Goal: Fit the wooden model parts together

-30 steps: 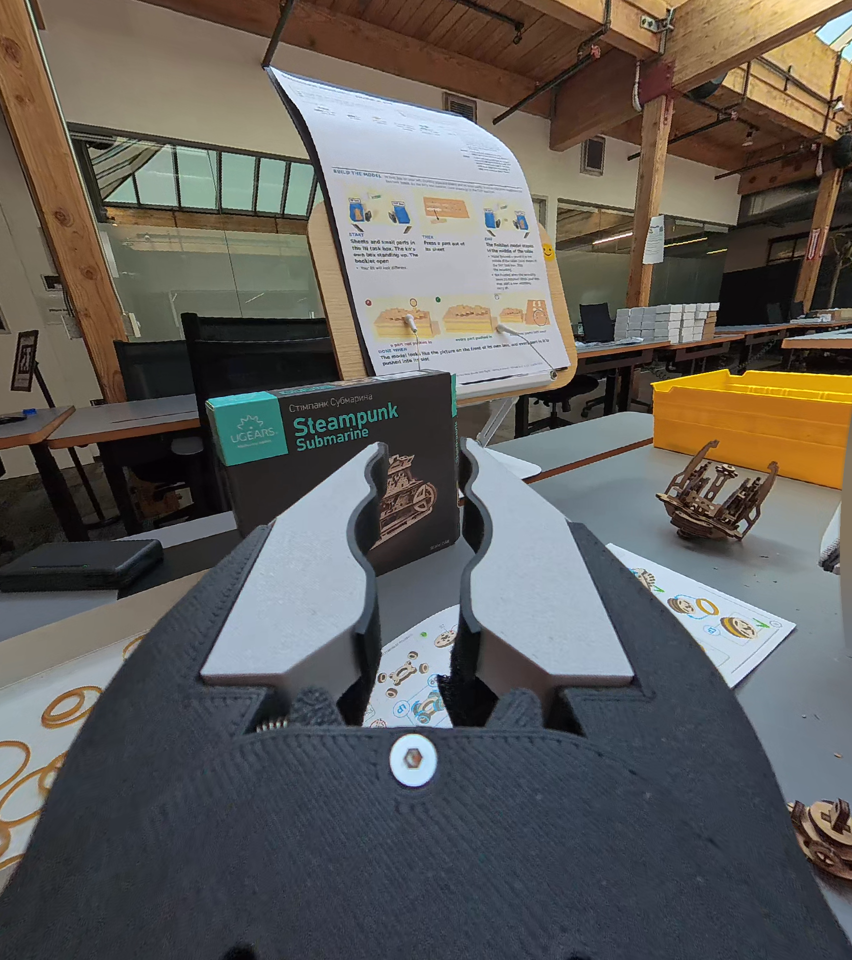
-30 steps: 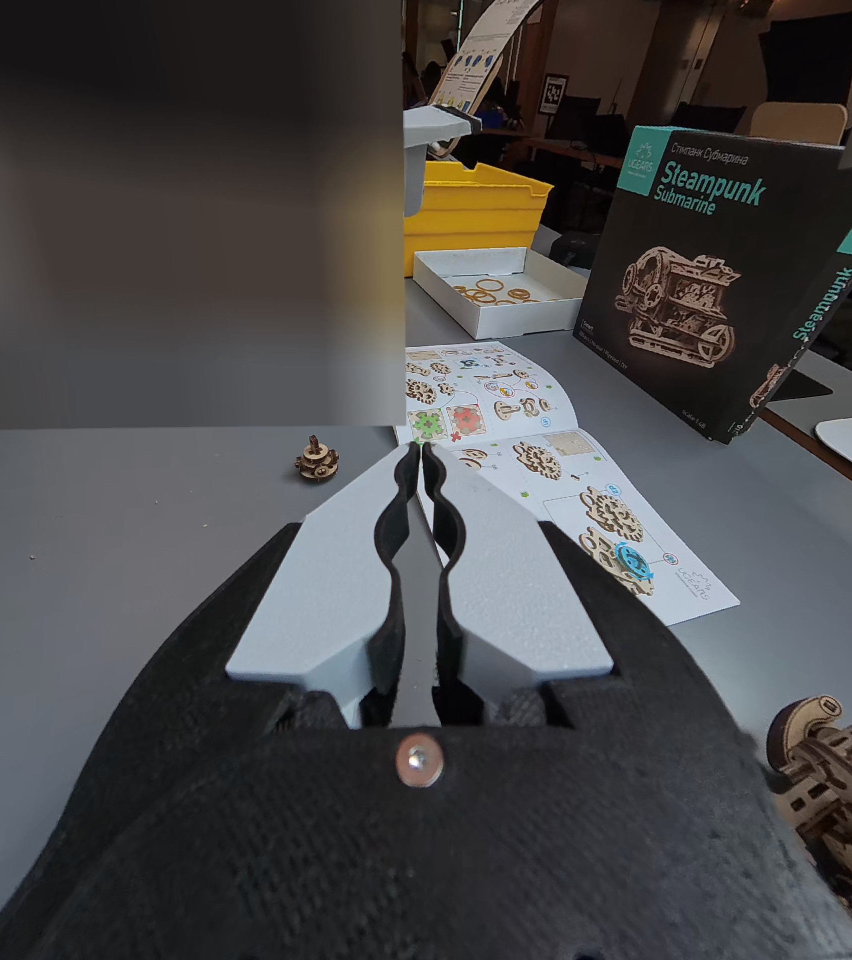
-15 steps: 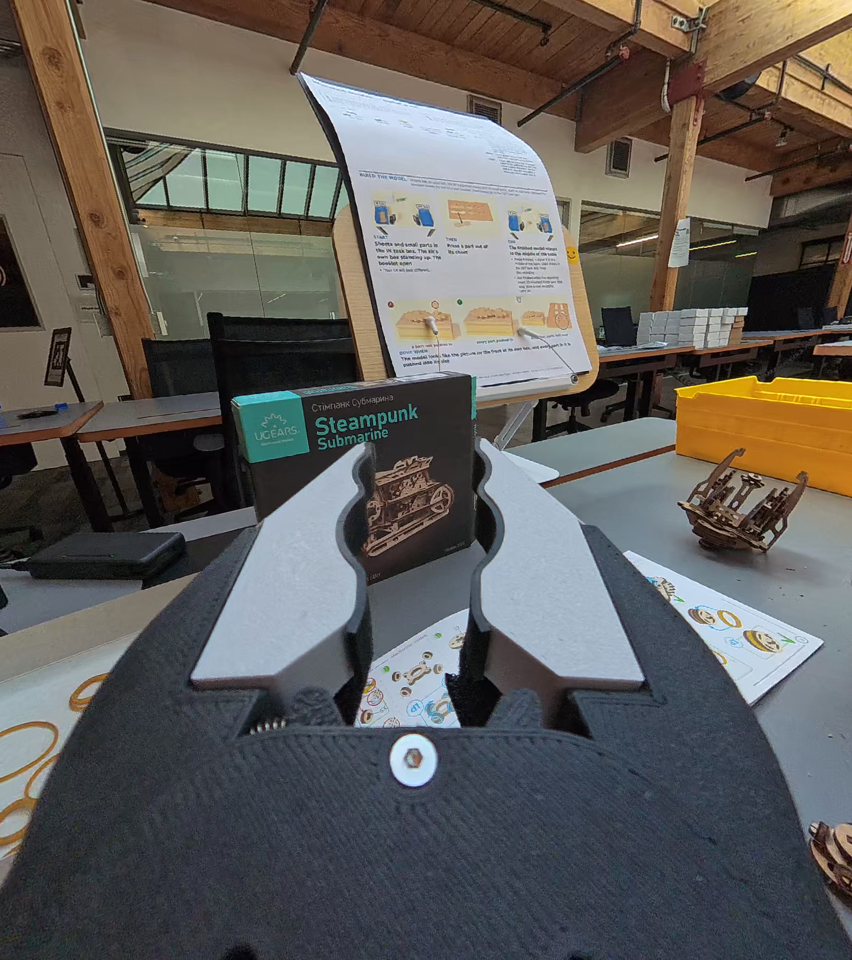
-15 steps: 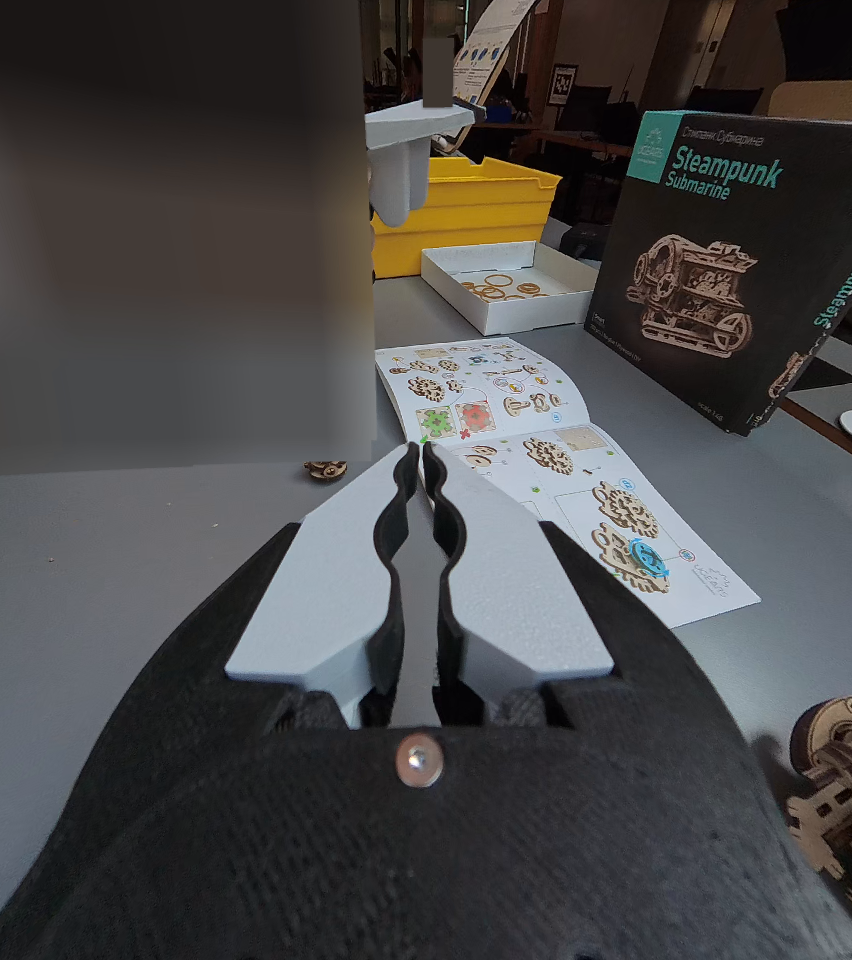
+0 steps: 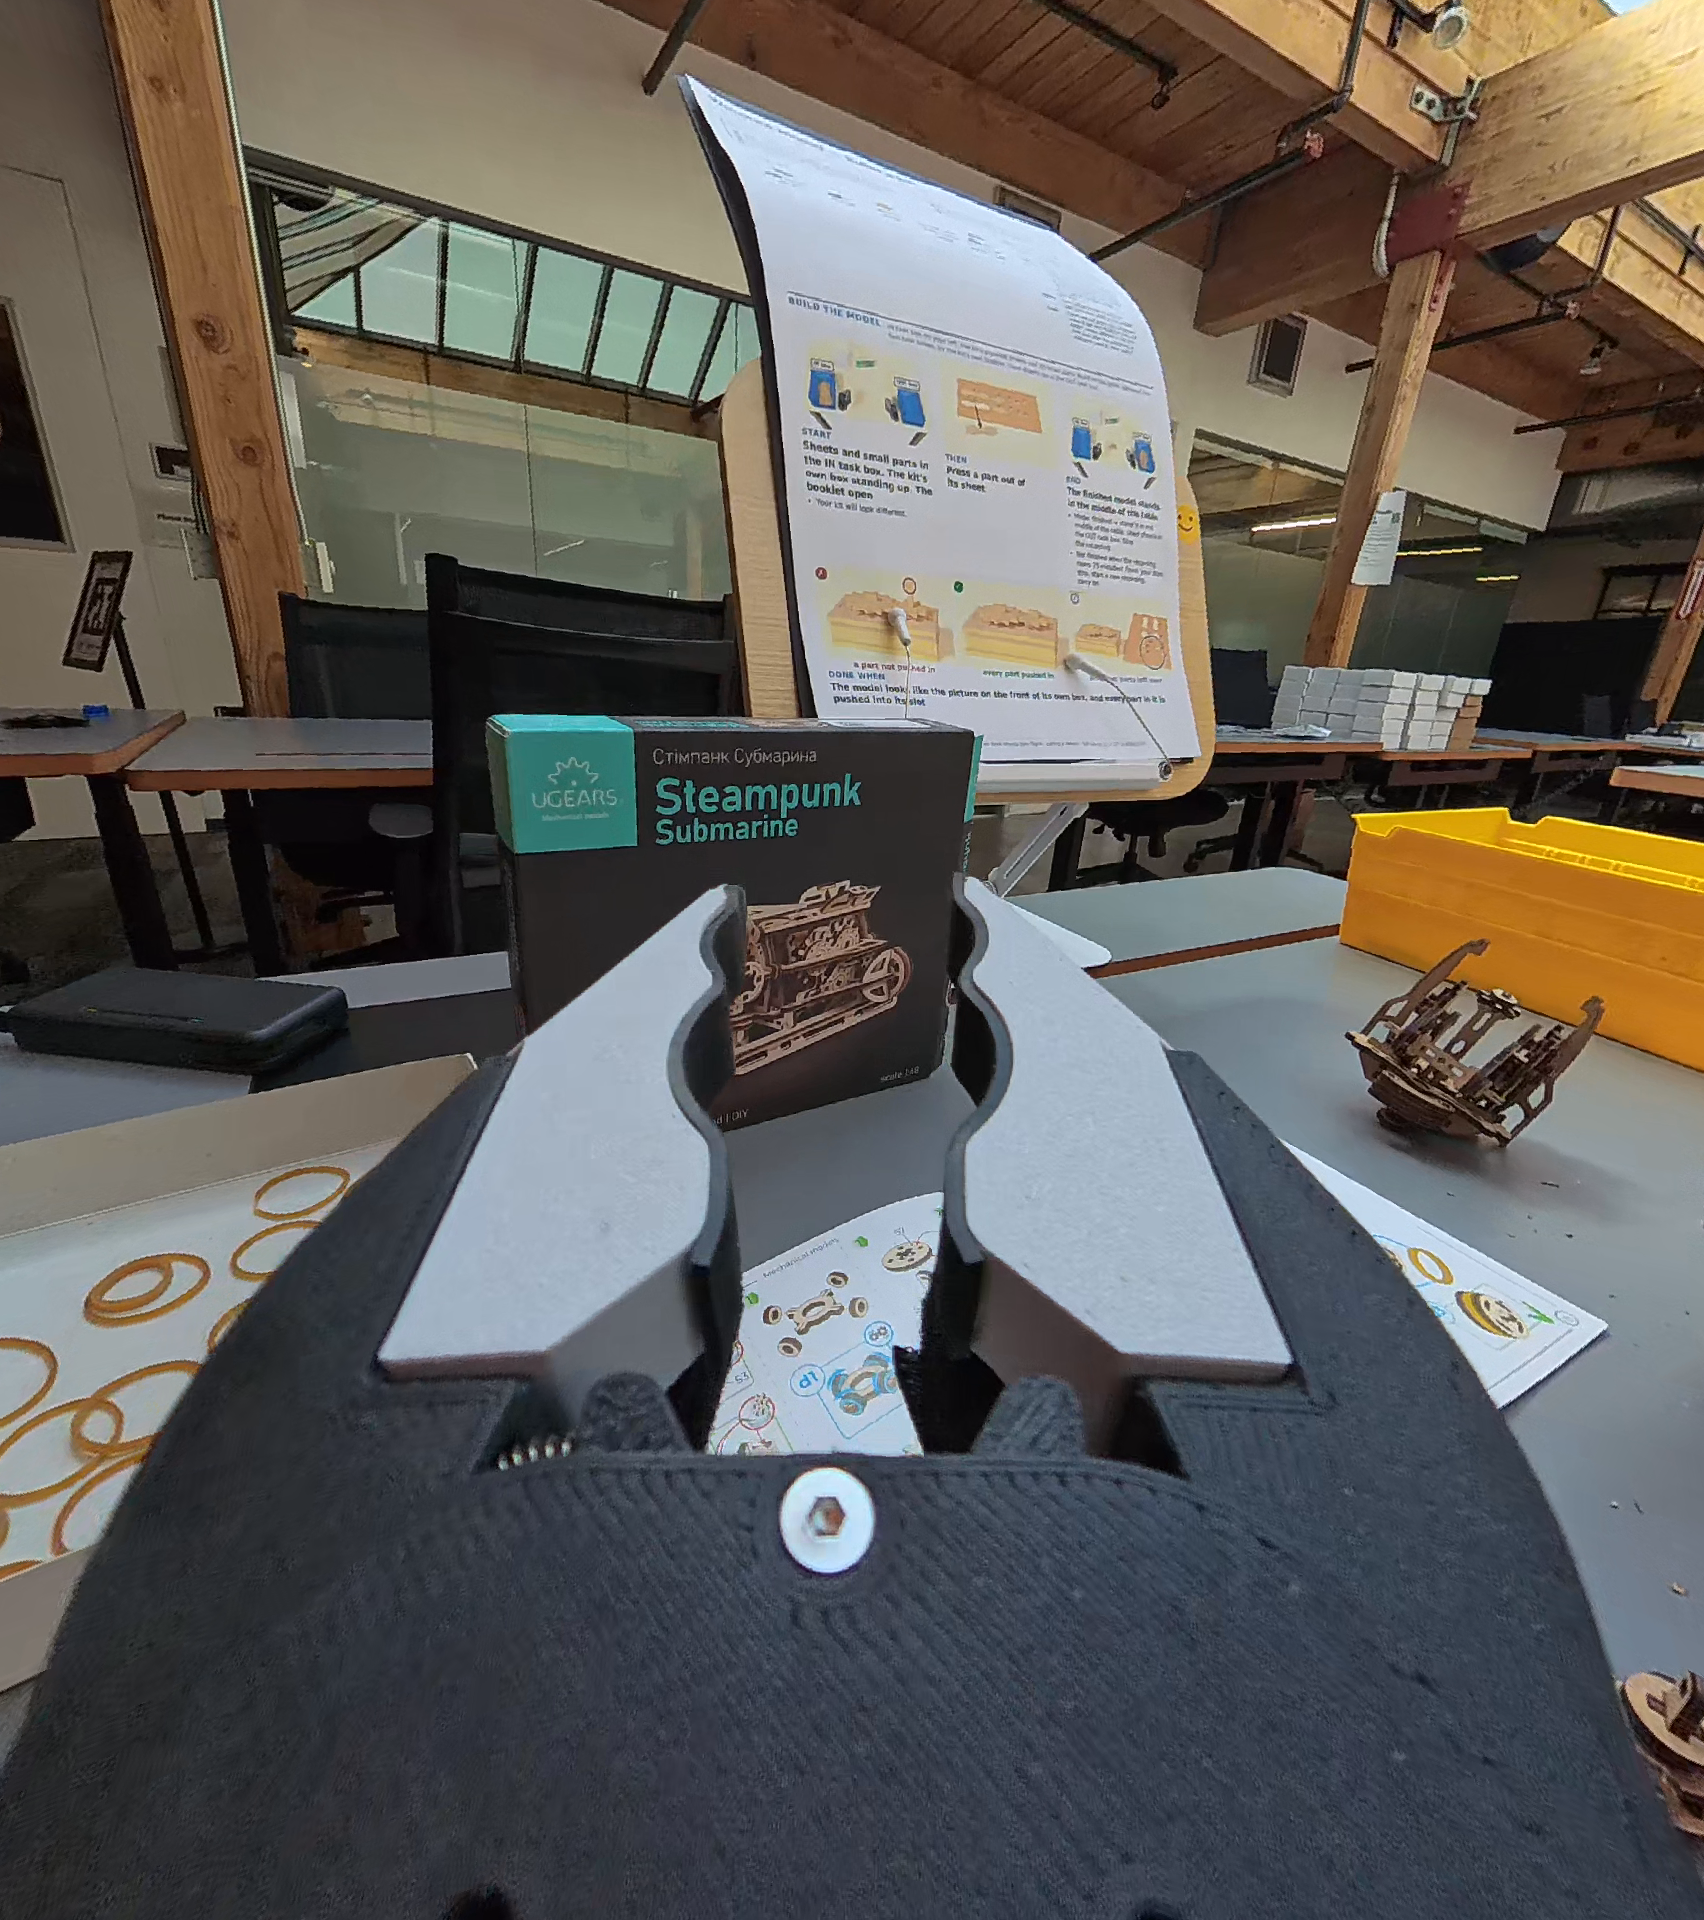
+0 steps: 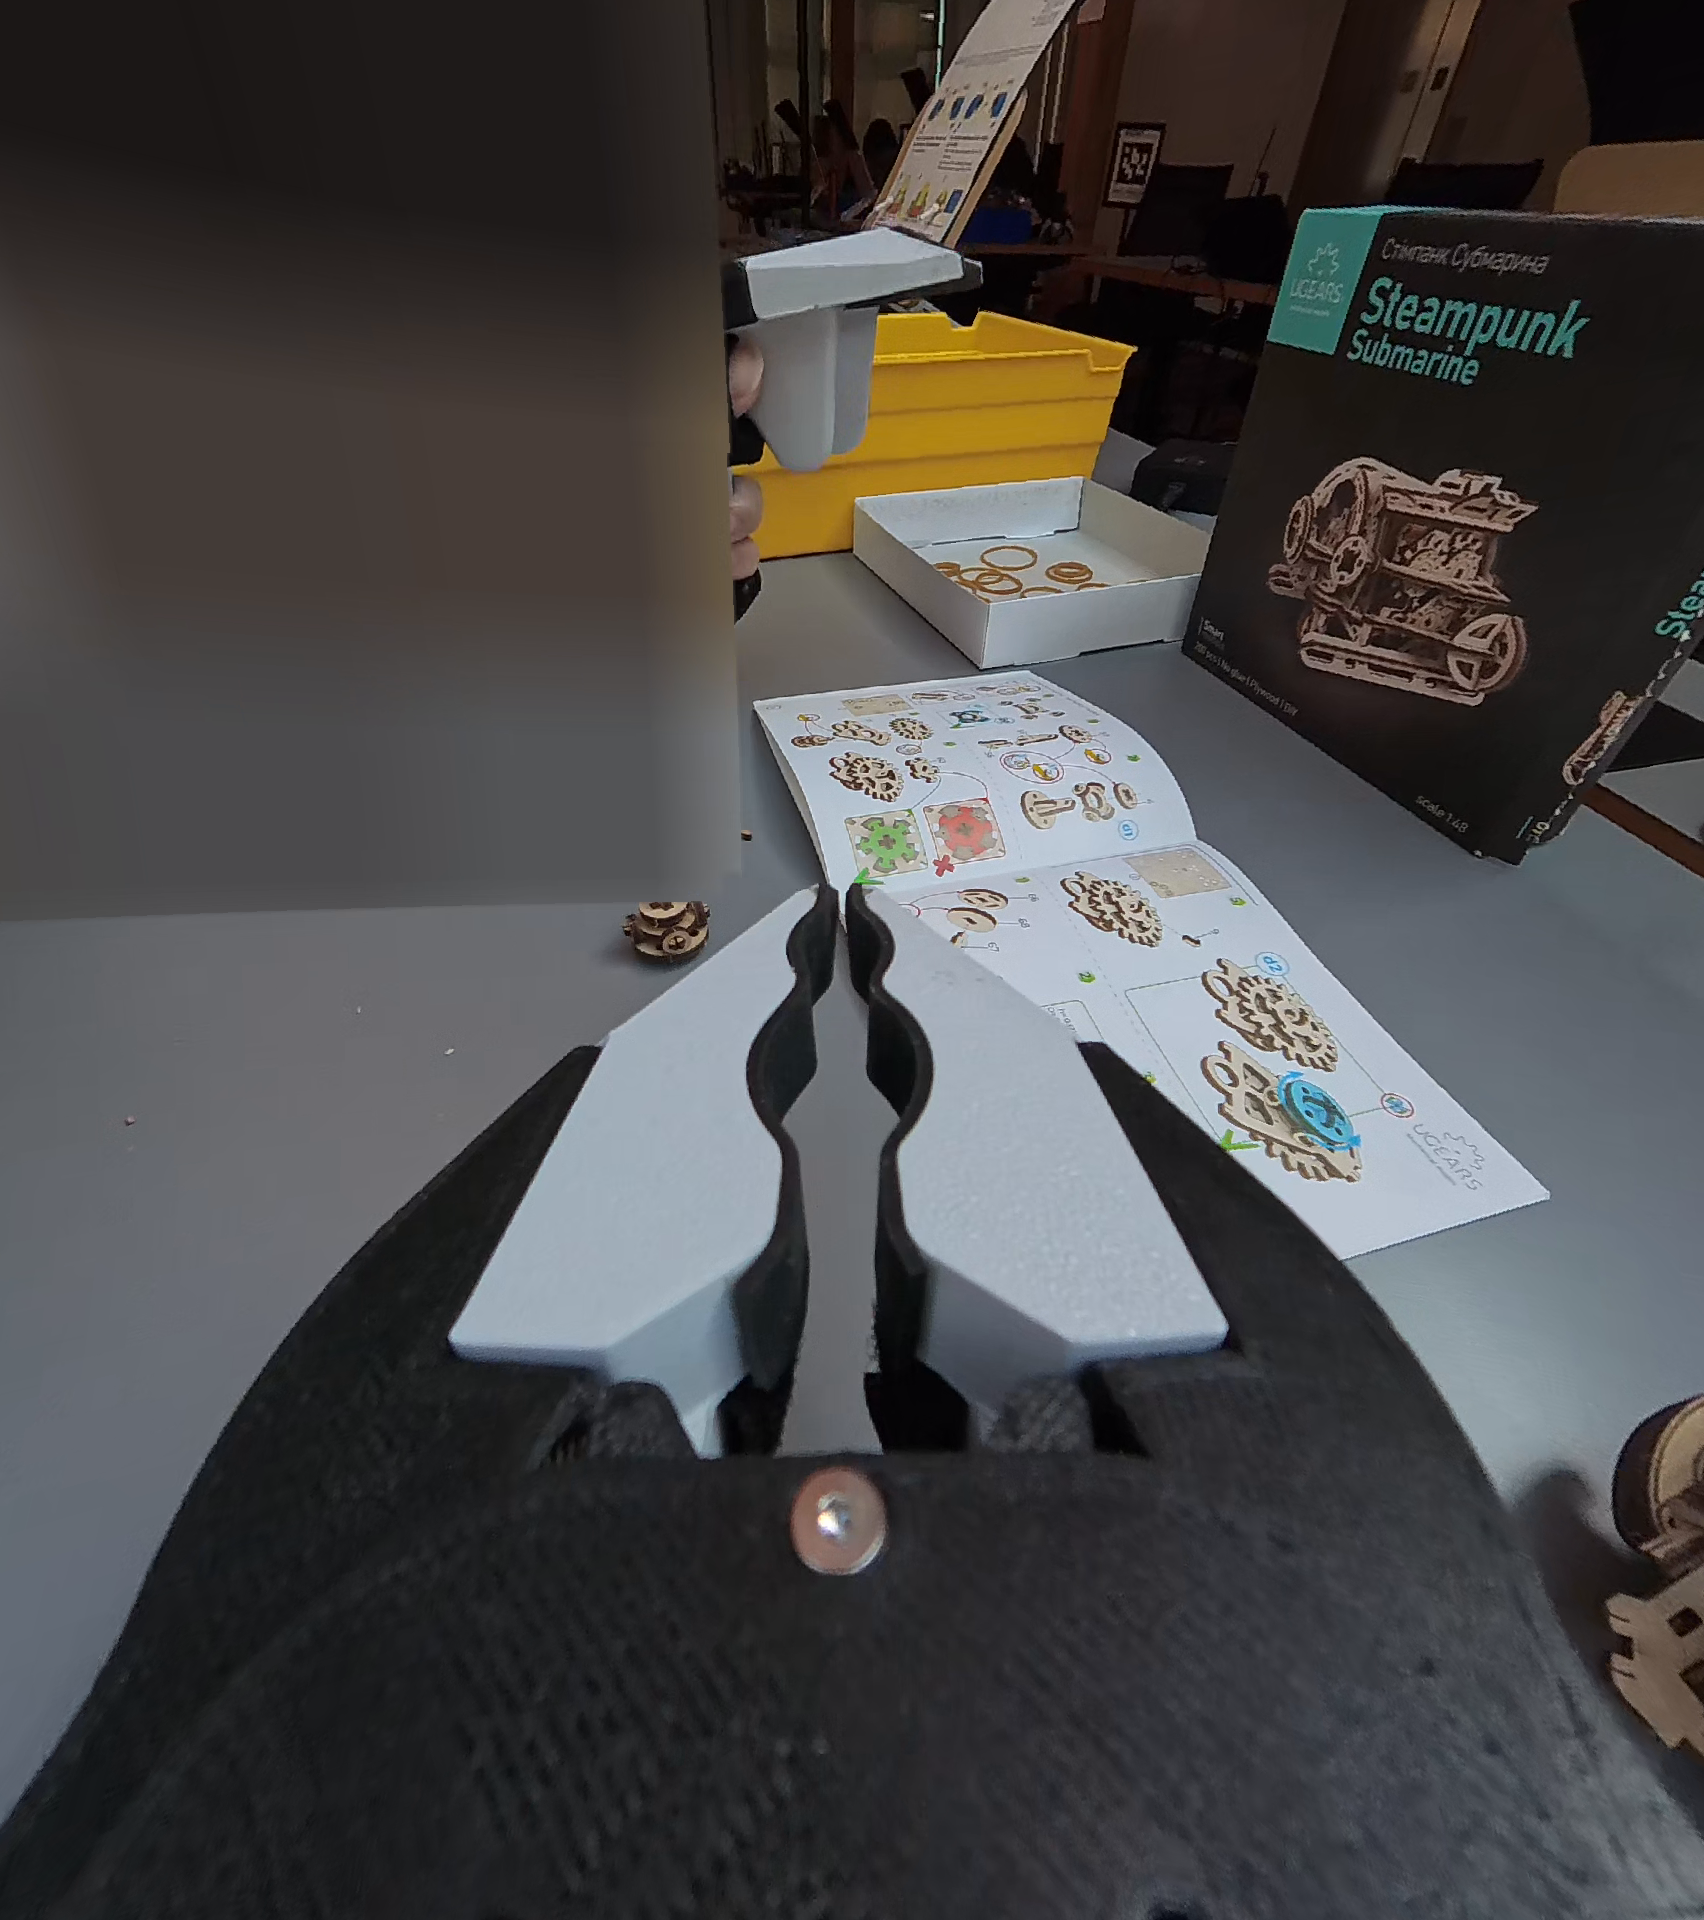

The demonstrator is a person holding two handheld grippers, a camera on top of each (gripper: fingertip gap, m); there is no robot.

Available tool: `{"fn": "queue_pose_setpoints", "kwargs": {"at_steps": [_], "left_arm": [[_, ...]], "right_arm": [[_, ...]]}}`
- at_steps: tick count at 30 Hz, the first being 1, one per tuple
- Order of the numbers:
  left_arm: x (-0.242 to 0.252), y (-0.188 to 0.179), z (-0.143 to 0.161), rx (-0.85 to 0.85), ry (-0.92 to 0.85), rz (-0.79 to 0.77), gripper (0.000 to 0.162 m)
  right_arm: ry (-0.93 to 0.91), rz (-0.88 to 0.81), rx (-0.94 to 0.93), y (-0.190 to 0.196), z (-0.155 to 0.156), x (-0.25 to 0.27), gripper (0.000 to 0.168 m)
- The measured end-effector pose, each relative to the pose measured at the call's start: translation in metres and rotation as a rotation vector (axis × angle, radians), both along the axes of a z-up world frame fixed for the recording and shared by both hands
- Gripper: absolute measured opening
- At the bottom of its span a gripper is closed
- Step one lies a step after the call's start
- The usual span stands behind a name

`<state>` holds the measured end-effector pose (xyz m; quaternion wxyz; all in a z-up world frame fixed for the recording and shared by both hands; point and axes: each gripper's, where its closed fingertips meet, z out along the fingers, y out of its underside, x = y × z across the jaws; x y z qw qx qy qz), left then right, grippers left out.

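— Where are the wooden parts?

— The small gear piece [image 6: 666, 928] lies just left of the right gripper [image 6: 843, 902] tips; the half-built model [image 5: 1466, 1044] sits well right of the left gripper [image 5: 843, 914].

— And the jaws?

— Left spread apart, empty, above the booklet [image 5: 1471, 1309]. Right nearly closed, empty, clear of the table [image 6: 204, 1143].

— Any writing?

— The dark kit box [image 5: 734, 831] straight ahead bears printed lettering.

left gripper [image 5: 837, 914]: kit box [image 5: 734, 904] straight ahead, booklet [image 5: 827, 1340] on the table below the fingers. tray of rubber bands [image 5: 100, 1164] to its left. partly built model [image 5: 1461, 1049] ahead-right, bin [image 5: 1575, 925] behind that. small gear part [image 5: 1684, 1756] close at right.
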<state>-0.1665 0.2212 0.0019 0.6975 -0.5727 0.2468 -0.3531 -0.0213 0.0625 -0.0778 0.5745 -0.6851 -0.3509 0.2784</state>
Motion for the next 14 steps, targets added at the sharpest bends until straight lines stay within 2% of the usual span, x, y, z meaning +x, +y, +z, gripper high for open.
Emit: {"fn": "queue_pose_setpoints", "kwargs": {"at_steps": [14], "left_arm": [[0.004, -0.003, -0.006, -0.045, -0.022, -0.019, 0.040]], "right_arm": [[0.074, -0.071, -0.039, 0.000, 0.005, 0.021, 0.003]]}}
